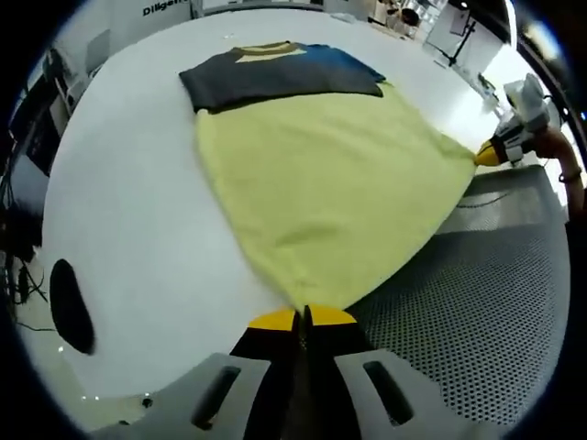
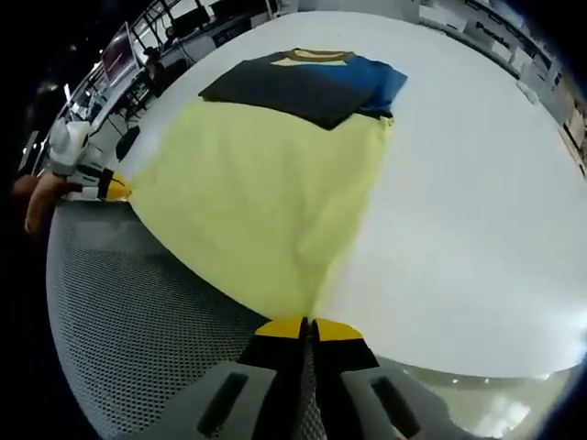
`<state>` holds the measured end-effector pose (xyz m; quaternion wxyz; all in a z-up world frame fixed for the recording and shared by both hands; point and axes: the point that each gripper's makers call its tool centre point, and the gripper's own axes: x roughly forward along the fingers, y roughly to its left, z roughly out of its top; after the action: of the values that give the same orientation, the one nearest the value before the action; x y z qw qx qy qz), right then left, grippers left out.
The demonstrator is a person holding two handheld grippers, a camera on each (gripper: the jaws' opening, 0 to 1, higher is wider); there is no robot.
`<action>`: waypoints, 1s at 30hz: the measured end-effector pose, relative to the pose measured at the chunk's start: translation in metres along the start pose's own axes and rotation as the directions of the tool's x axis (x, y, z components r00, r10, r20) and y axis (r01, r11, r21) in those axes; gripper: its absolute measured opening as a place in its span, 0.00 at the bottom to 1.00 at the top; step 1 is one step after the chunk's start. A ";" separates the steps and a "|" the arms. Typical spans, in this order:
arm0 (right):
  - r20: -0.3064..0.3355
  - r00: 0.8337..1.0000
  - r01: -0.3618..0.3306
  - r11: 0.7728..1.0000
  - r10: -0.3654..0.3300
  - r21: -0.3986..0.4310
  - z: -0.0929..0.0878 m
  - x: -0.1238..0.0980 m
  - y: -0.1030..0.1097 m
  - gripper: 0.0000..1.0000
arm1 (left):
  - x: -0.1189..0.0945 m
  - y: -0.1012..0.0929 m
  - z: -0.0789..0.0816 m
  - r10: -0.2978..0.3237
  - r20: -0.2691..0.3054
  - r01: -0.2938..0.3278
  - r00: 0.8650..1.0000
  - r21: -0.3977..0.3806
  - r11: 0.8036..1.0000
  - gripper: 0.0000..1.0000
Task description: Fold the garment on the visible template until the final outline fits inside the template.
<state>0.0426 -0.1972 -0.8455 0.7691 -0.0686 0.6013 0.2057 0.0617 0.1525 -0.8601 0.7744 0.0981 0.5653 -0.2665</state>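
In the left gripper view, your left gripper has its yellow-tipped jaws pressed together on the near corner of the yellow garment, cloth pinched right between the tips. The garment fans out away from you across the white table, and its far end touches a folded dark and blue garment with a striped collar. Off to the right, your right gripper is clamped on the other near corner, a hand behind it. That stretched near edge hangs over the grey perforated surface beside the table. A dark oval mark sits on the table at the left.

Over in the right gripper view, your right gripper shows the same grip: jaws closed, with the yellow garment running straight into the tips. The cloth spreads up toward the folded dark and blue garment, lying on the white table. At the left edge your left gripper bites the opposite corner, your hand wrapped behind it. The grey perforated surface lies beneath the edge you hold taut between both grippers
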 end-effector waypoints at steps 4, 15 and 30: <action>0.075 0.997 -0.016 1.000 0.015 0.017 0.018 -0.015 0.000 0.00 | -0.016 0.004 0.021 -0.003 0.073 0.006 0.997 -0.041 0.999 0.04; 0.276 0.961 0.011 1.000 -0.005 -0.019 0.075 -0.046 -0.014 0.00 | -0.037 0.026 0.071 0.066 0.248 -0.036 0.966 -0.120 0.992 0.04; 0.394 0.919 0.035 0.999 -0.033 0.001 0.137 -0.066 -0.032 0.00 | -0.058 0.049 0.139 0.109 0.378 -0.040 0.919 -0.185 0.982 0.04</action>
<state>0.1657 -0.1937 -0.7501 0.8775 -0.0386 0.4325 0.2036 0.1888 0.1483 -0.7658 0.8858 -0.0028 0.4185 -0.2004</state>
